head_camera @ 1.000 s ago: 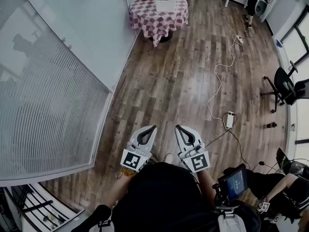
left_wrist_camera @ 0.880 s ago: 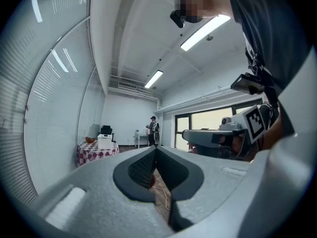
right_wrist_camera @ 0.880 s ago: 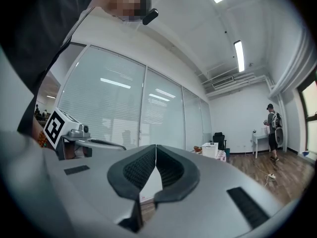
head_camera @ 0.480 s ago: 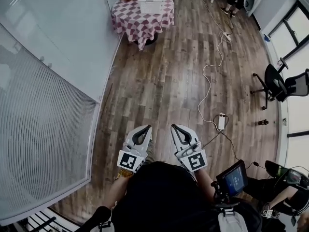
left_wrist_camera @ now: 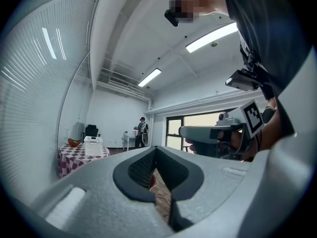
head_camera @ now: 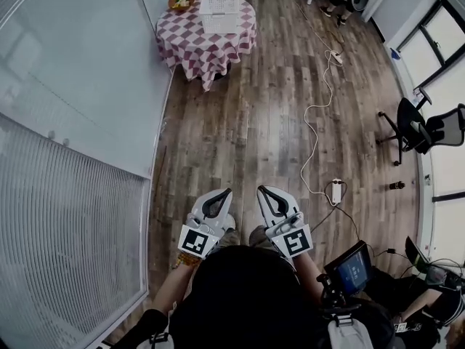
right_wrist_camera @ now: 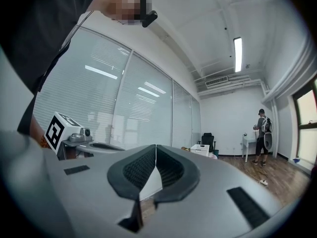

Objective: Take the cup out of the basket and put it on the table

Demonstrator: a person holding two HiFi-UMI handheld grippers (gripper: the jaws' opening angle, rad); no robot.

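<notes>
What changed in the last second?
The head view swung: the checkered table with the white basket slid left and slightly down in frame. Nothing grabbed or released. Left gripper and right gripper stay shut and empty, held side by side out front.

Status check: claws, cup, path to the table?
Both shut, empty: left claw, right claw. Far ahead, basket on checkered table; cup not visible. Right of path, cable on floor.

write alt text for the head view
A person holds the left gripper and right gripper, both shut and empty, above a wood floor. Far ahead, a white basket sits on a round checked table.
</notes>
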